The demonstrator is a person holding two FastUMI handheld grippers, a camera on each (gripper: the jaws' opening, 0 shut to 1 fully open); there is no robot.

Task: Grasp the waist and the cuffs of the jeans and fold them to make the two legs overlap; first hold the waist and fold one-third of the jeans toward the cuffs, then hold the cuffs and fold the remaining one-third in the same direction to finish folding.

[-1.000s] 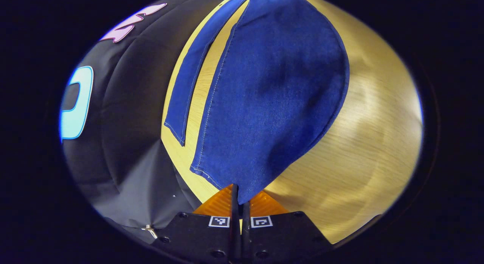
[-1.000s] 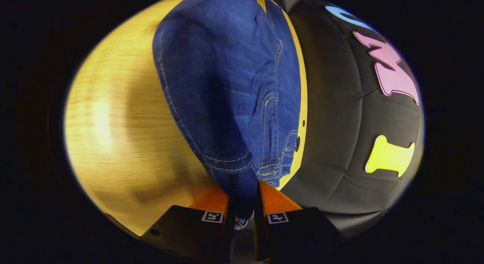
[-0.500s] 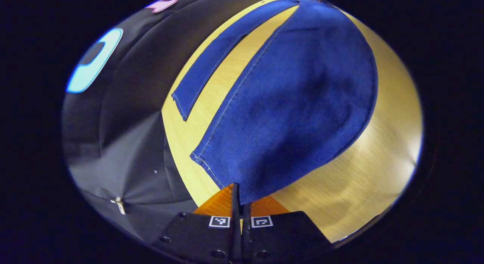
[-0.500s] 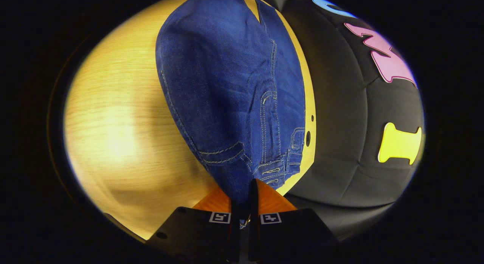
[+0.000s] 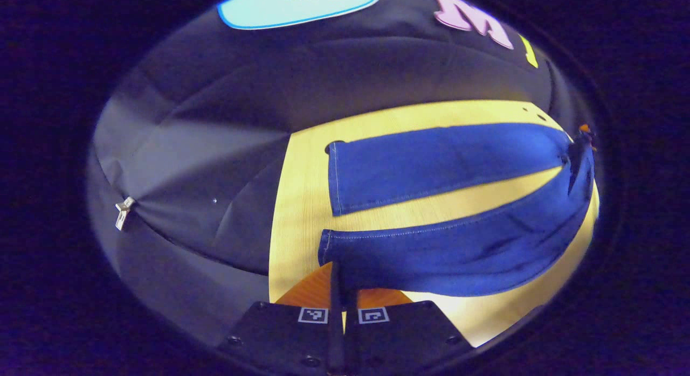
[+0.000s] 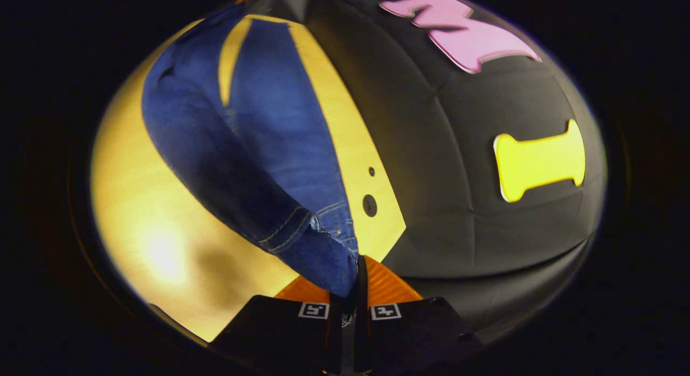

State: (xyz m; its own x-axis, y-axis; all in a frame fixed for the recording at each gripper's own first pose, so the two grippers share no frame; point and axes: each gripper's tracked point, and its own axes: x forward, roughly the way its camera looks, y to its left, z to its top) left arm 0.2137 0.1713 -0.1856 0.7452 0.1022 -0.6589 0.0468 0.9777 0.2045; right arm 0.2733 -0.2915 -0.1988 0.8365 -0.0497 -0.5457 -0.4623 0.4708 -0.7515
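Jeans (image 5: 447, 160): woven denim cloth, matt, with raised pale stitching along the hems and seams; surface slightly faded and mottled in the right gripper view (image 6: 280, 123). Tabletop (image 5: 302, 203): pale wood with fine straight grain, smooth, faintly glossy where light pools (image 6: 161, 246). Booth wall (image 5: 215, 123): matt cloth, creased, pinned by a small metal clip (image 5: 123, 211).
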